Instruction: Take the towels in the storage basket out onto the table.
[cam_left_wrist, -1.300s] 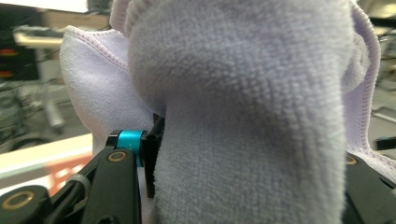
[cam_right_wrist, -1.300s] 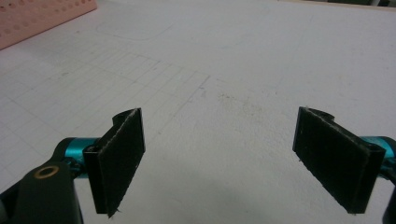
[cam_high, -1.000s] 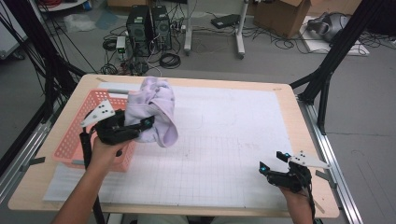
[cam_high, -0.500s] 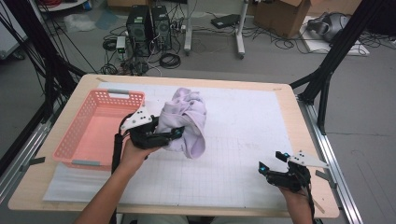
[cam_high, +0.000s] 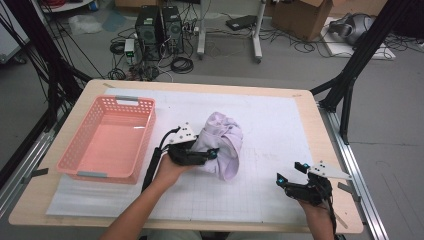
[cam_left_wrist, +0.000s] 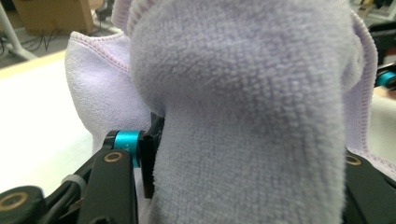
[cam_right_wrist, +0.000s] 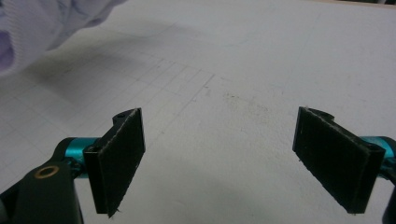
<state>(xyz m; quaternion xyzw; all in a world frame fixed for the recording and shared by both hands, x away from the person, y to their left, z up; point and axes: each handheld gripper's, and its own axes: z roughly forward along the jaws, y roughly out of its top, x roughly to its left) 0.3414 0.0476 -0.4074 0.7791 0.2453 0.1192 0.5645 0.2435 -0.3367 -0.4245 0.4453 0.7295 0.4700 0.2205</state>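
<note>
Your left tongs (cam_high: 212, 154) are clamped on the towel (cam_high: 222, 142), with a thick fold of the lilac cloth pinched between the jaws. In the left gripper view the towel (cam_left_wrist: 243, 107) bulges up over the tongs (cam_left_wrist: 243, 186), one black pad (cam_left_wrist: 148, 158) shows at its left edge pressing into the pile, and the other jaw is mostly hidden behind the cloth. Your left hand (cam_high: 170, 172) grips the tool from below, its cable looping back along your forearm.

The towel hangs bunched from the tongs near the middle of the bench (cam_high: 320, 150), its lower end down at the white grid mat (cam_high: 270, 120); whether it touches the mat you cannot tell from above. It sits just right of the pink basket (cam_high: 75, 167), apart from it, and the basket lies on the left part of the mat.

Your right tongs (cam_high: 290, 172) stand wide open and hold nothing. They hover low near the bench's right front corner, well apart from the towel, with your right hand (cam_high: 315, 205) behind them. In the right gripper view both pads (cam_right_wrist: 121, 158) face each other across bare mat (cam_right_wrist: 243, 93), the tongs (cam_right_wrist: 219, 158) point toward the towel (cam_right_wrist: 42, 28), and a corner of that cloth shows at the upper left.

Beyond the bench, computer towers (cam_high: 160, 25), cables and a cardboard box (cam_high: 305, 15) sit on the floor.
</note>
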